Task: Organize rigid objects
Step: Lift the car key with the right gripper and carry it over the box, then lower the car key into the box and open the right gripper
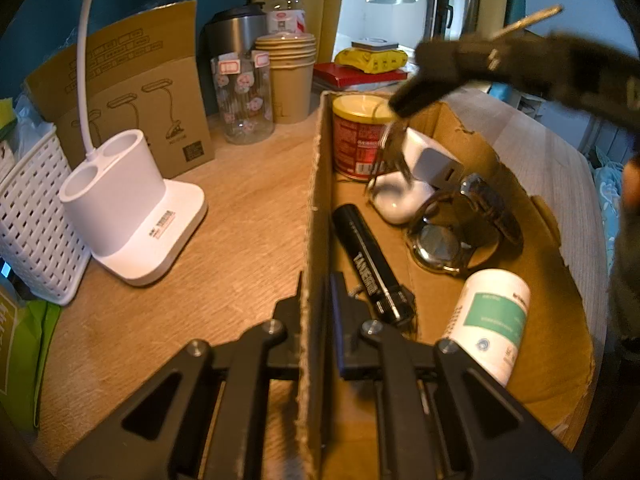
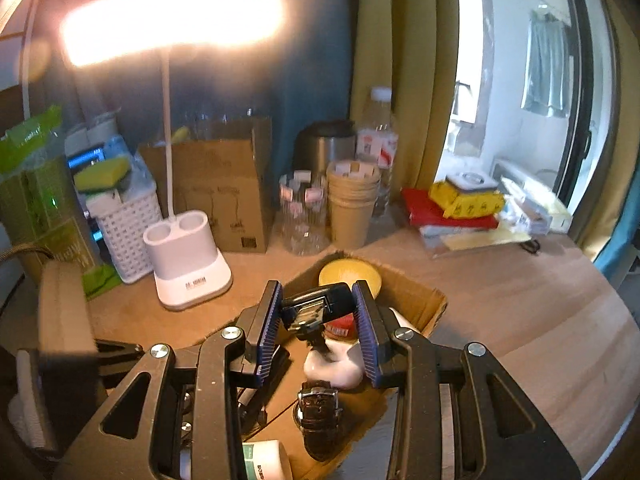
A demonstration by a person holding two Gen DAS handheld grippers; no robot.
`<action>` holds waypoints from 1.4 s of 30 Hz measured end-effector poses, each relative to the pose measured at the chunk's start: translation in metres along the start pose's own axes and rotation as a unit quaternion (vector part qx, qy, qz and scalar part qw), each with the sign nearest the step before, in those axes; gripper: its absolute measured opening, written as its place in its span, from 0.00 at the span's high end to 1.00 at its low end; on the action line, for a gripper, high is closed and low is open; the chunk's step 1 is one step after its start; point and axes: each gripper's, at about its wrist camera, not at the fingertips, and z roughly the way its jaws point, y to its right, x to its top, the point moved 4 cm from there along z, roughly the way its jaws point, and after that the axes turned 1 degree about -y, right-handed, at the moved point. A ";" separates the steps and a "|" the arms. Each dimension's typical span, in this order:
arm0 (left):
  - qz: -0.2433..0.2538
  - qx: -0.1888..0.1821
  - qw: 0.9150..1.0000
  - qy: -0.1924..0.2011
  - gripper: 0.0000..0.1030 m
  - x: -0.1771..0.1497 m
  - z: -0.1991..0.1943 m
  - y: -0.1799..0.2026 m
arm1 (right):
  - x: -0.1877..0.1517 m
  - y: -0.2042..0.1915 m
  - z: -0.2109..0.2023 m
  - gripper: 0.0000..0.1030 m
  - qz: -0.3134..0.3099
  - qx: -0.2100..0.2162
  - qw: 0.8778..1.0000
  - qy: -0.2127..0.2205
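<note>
A cardboard box point(image 1: 316, 184) lies on the wooden desk. My left gripper point(image 1: 318, 308) is shut on its left wall. In the box lie a red tin with a yellow lid point(image 1: 358, 136), a white charger point(image 1: 430, 158), a white earbud case point(image 1: 396, 196), a wristwatch point(image 1: 460, 232), a black marker point(image 1: 368, 260) and a white bottle point(image 1: 492, 320). My right gripper point(image 2: 316, 314) is shut on a black key fob point(image 2: 316, 308) with a dangling key ring point(image 1: 394, 152), held above the box point(image 2: 420, 300). The right gripper also shows in the left wrist view point(image 1: 436, 76).
A white desk lamp base point(image 1: 132, 208), a white basket point(image 1: 36, 216), a cardboard lamp carton point(image 1: 136, 92), a patterned jar point(image 1: 242, 100), stacked paper cups point(image 1: 288, 76), a steel flask point(image 1: 236, 32) and a water bottle point(image 1: 285, 4) stand left and behind. Red books point(image 1: 356, 74) lie at the back.
</note>
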 end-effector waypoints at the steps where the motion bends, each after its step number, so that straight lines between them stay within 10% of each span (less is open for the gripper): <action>1: 0.000 0.000 1.000 0.000 0.90 0.000 0.000 0.000 | -0.003 -0.001 0.005 0.63 -0.001 0.002 1.000 -0.008; 42: 0.004 0.004 1.000 0.004 0.90 0.000 -0.002 0.000 | -0.045 -0.020 0.032 0.58 -0.038 0.011 0.995 -0.093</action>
